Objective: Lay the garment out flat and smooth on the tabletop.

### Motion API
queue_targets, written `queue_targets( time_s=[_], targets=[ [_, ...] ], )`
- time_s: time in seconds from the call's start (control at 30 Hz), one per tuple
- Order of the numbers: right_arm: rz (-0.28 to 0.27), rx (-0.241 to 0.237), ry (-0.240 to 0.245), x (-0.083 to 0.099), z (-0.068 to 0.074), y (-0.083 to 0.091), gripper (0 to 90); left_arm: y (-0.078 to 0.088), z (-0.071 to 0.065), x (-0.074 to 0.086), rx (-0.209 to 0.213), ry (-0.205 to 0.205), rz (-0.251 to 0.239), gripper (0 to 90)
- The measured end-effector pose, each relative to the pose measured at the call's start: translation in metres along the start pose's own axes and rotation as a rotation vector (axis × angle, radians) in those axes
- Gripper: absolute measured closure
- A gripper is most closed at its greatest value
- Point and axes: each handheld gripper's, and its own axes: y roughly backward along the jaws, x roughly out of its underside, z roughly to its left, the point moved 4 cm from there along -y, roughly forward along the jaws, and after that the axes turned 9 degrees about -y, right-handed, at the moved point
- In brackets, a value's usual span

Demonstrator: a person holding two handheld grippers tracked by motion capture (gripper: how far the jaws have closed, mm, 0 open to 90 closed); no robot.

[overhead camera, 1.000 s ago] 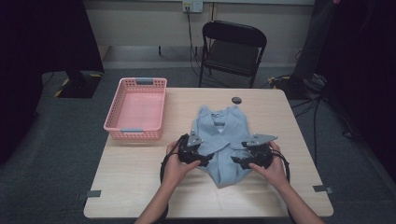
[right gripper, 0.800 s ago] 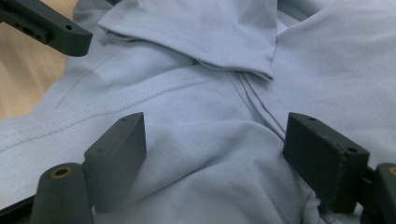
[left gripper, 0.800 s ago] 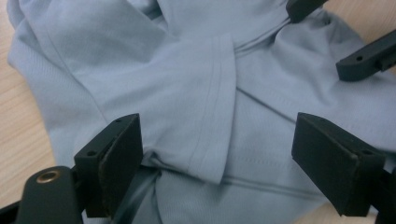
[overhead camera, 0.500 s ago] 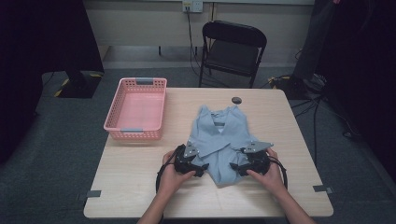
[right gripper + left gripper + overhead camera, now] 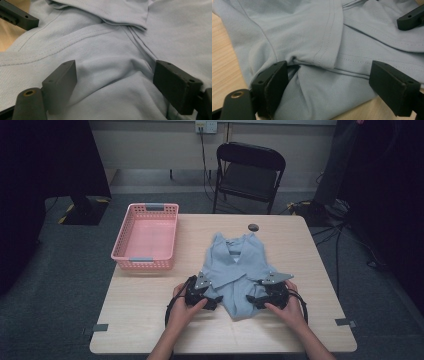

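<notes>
A light blue shirt (image 5: 235,265) lies partly folded on the wooden table (image 5: 150,320), its collar toward the far side. My left gripper (image 5: 216,301) sits at the shirt's near left corner, jaws open and spread over a folded hem (image 5: 324,57). My right gripper (image 5: 250,301) is at the near right corner, also open, its jaws straddling a raised fold of blue cloth (image 5: 115,67). In the left gripper view the other gripper's jaw tip (image 5: 410,18) shows at the upper right. Both grippers point inward toward each other.
A pink plastic basket (image 5: 147,236) stands empty at the table's left side. A small dark round object (image 5: 253,227) lies near the far edge. A black folding chair (image 5: 248,172) stands behind the table. Tape marks (image 5: 100,327) sit at the near corners.
Both hands have drawn the grippers toward me, from the shirt's middle down to its near corners, and lowered them onto the cloth.
</notes>
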Motion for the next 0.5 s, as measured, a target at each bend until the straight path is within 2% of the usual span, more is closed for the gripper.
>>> queue_targets(
  time_s=[0.1, 0.5],
  targets=[
    [0.013, -0.017, -0.027, -0.0002, -0.0019, -0.0008, 17.8, -0.0001, 0.0001, 0.0, -0.001, 0.001, 0.001, 15.1],
    [0.011, -0.003, -0.038, -0.0006, -0.0005, -0.0011, 18.0, -0.0002, 0.0001, 0.0, -0.001, 0.001, 0.001, 15.1]
  ],
)
